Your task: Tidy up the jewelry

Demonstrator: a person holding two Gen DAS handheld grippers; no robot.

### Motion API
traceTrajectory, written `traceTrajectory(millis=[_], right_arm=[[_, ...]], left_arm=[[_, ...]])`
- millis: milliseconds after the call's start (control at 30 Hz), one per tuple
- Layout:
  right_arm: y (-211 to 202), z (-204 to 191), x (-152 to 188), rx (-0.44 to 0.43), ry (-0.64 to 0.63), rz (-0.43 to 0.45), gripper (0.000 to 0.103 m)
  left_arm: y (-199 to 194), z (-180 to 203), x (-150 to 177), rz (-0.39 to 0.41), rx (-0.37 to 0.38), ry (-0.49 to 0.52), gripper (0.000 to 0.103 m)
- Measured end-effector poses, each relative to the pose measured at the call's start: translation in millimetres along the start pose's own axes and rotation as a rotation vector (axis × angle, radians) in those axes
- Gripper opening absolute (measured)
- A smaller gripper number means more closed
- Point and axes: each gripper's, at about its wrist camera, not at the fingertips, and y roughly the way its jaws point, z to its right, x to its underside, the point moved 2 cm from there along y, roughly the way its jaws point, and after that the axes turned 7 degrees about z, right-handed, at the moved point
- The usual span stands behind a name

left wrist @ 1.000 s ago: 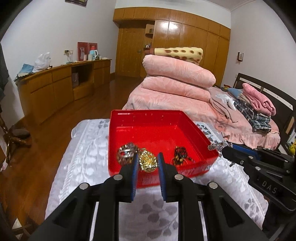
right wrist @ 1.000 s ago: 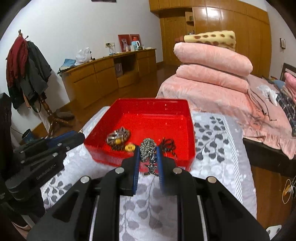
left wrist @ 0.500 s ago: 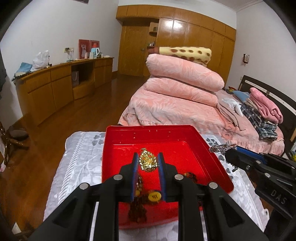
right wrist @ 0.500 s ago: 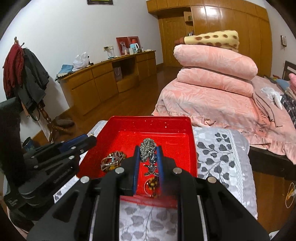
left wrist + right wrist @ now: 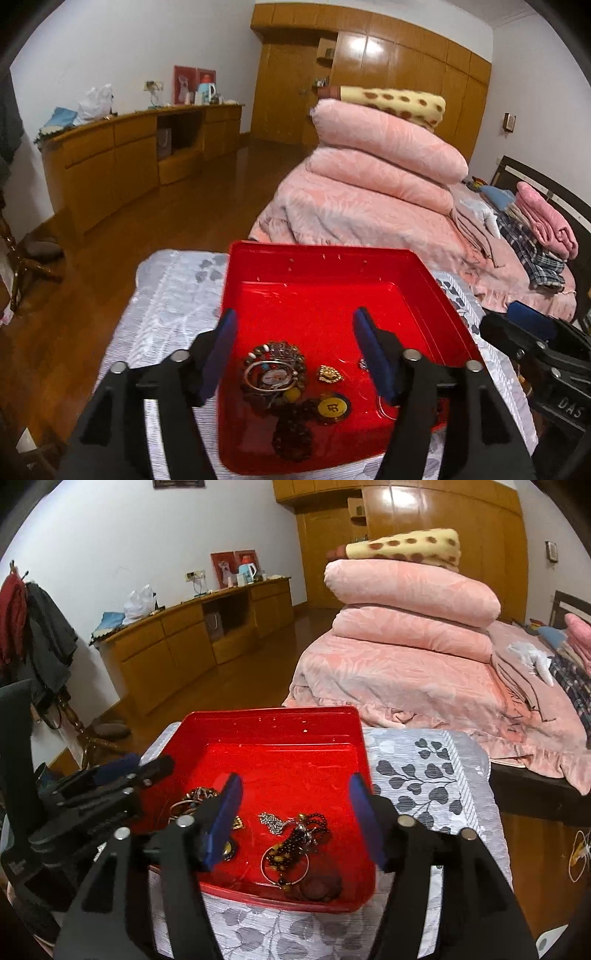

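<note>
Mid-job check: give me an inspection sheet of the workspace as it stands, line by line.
Surface: grey leaf-print cloth over the table.
Job's things: red tray holds the gold pendant, silver chain, bangles, yellow disc and dark beads.
Clutter: nothing seen on the cloth outside the tray.
Grippers: left gripper and right gripper over the tray, jaws opening, nothing between the pads.
Cables: nothing seen.
Surroundings: bed with pink quilts, wooden sideboard, wardrobe.
</note>
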Motion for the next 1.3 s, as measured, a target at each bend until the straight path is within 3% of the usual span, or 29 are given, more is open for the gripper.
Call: traceTrajectory(millis=[200, 433, 900, 1300], right_arm=[[-16.5, 1.8, 9.2, 0.015, -0.007, 0.023, 0.087], [-35.8, -1.6, 26.2, 0.017, -0.002, 0.028, 0.096], [-94.7, -19.6, 58.5, 0.006, -0.026, 0.13, 0.097], [-140.0, -34.8, 64.5, 0.004, -0.048, 0.204, 0.097]], left_arm=[[-20.8, -6.1, 5.0, 0.025, 0.001, -0.016, 0.076], [-49.3, -8.6, 19.9, 0.064, -0.002, -0.007, 0.087], [-118.2, -6.0, 46.3, 0.162, 0.009, 0.029, 0.091], [-173.5, -1.6, 50.8, 0.264, 0.002, 0.069, 0.091]])
